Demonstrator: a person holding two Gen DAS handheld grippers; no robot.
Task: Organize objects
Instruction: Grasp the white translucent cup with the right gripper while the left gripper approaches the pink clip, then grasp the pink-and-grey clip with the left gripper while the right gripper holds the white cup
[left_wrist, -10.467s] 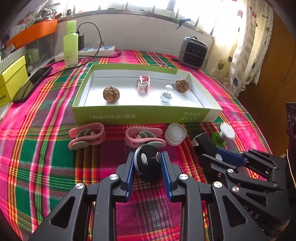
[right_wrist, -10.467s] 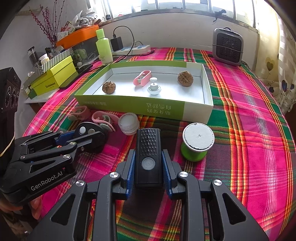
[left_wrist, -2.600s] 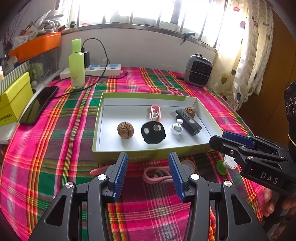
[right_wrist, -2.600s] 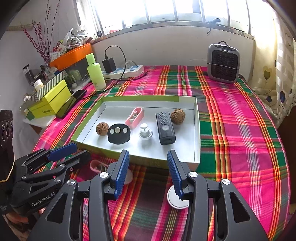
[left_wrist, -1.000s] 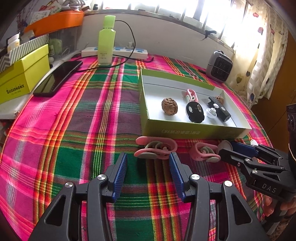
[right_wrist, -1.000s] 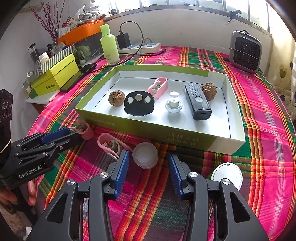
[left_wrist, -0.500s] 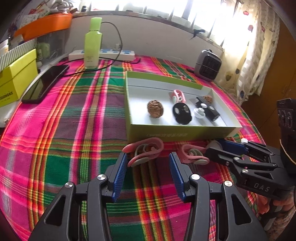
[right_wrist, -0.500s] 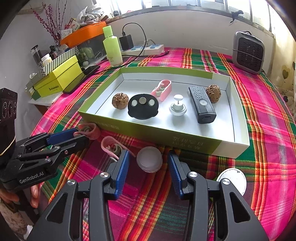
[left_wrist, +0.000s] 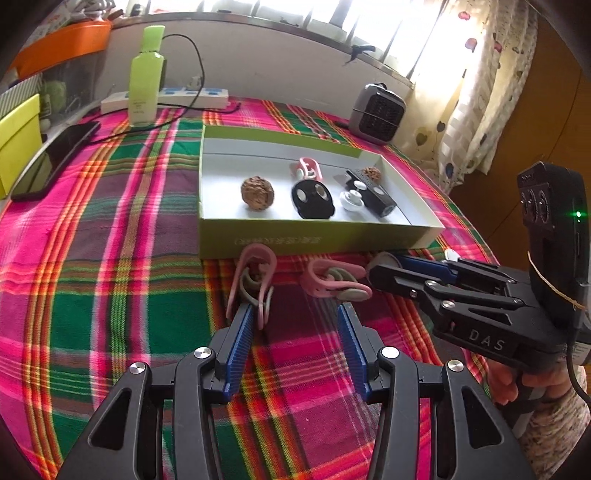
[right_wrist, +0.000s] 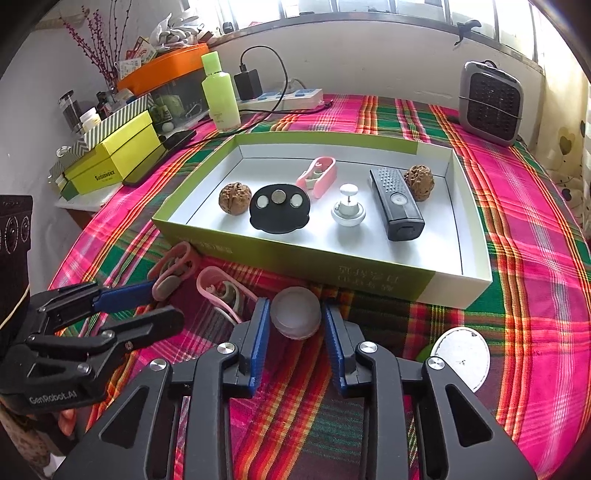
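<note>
A green box lid with a white floor holds two walnuts, a black disc, a pink clip, a white knob and a black remote. In front of it a translucent white cap lies on the plaid cloth. My right gripper is closing on the cap, with both blue pads against its sides. Left of the cap lie two pink clips. My left gripper is open. Its left fingertip touches the end of the nearer pink clip. The other clip lies ahead of the right fingertip.
A white-topped green spool stands to the right of my right gripper. A grey heater, a green bottle, a power strip, a phone and yellow boxes line the table's far and left edges.
My right gripper's jaws have narrowed onto the white cap. My left gripper has come closer to the nearer pink clip, which now lies end-on at its left fingertip.
</note>
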